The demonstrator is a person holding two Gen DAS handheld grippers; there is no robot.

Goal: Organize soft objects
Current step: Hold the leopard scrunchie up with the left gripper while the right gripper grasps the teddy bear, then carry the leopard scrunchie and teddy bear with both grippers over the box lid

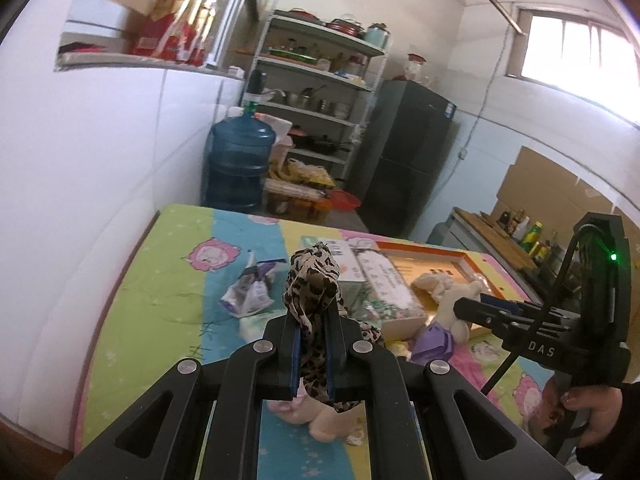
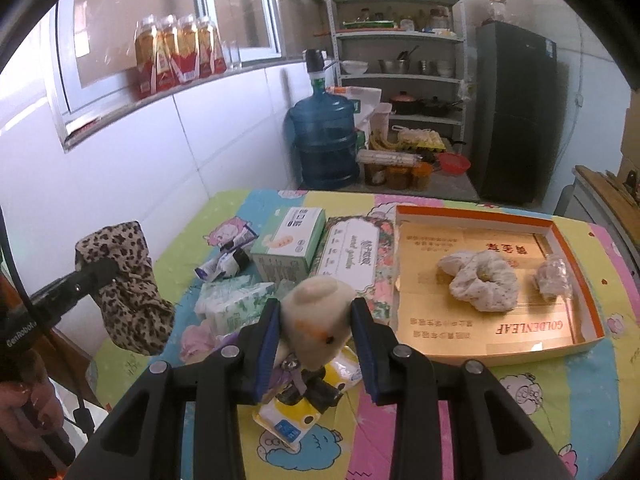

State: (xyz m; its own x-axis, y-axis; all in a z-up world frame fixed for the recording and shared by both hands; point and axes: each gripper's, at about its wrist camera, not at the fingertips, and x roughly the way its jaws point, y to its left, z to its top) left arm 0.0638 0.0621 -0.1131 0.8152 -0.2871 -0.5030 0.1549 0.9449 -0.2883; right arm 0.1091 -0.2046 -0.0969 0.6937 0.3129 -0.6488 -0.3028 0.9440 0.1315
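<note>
My left gripper [image 1: 314,322] is shut on a leopard-print cloth [image 1: 312,280], which bunches above the fingertips and hangs down behind them. From the right wrist view the same cloth [image 2: 128,292] dangles off the left gripper [image 2: 100,272] above the table's left edge. My right gripper [image 2: 315,308] is shut on a cream plush toy [image 2: 316,316] with a purple part under it, lifted off the table. An orange-rimmed box [image 2: 560,232] at the right holds a white scrunchie [image 2: 480,280] and a small clear-wrapped bundle [image 2: 554,276].
On the bright cartoon tablecloth [image 2: 540,400] lie tissue boxes [image 2: 288,240], tissue packs [image 2: 232,300], purple sachets [image 2: 228,248] and a yellow packet [image 2: 288,416]. Another pale plush [image 1: 320,424] lies below my left gripper. A water jug [image 2: 324,140], shelves and a fridge stand behind.
</note>
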